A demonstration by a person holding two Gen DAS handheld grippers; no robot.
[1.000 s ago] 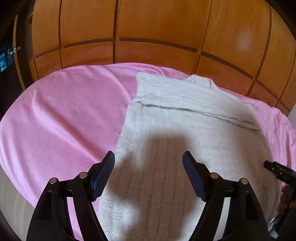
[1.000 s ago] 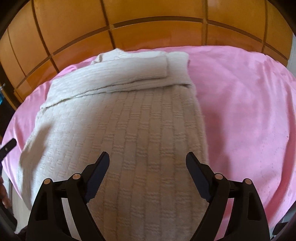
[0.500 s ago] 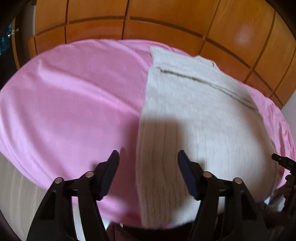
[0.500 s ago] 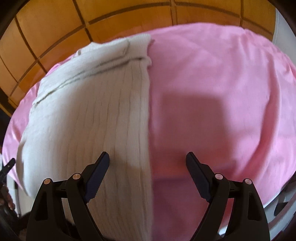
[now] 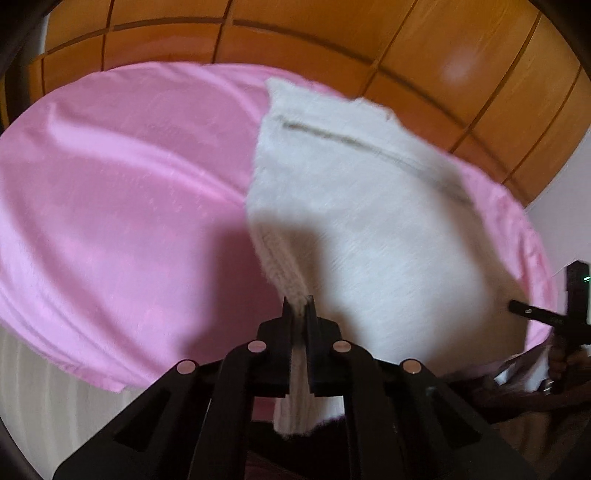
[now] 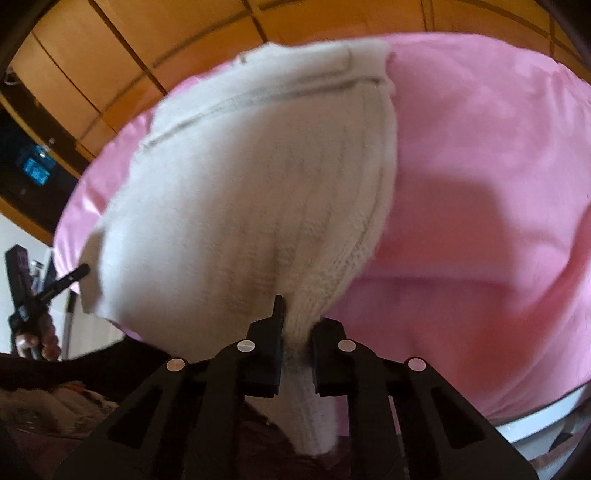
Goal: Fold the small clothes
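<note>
Left wrist view: your left gripper [image 5: 299, 306] is clamping the near left corner of the cream knitted garment [image 5: 369, 206], its jaws having just closed. The garment is lying on the pink sheet [image 5: 110, 192], its long axis running away toward the wooden panelling [image 5: 332, 33]. Your right gripper [image 6: 295, 317] is pinching the near right corner likewise.

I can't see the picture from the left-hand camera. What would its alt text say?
The left gripper, its jaws just closed, pinches the near left edge of a cream knitted garment lying on a pink blanket. Wooden panelling fills the background, and the other gripper shows at the far right.
</note>
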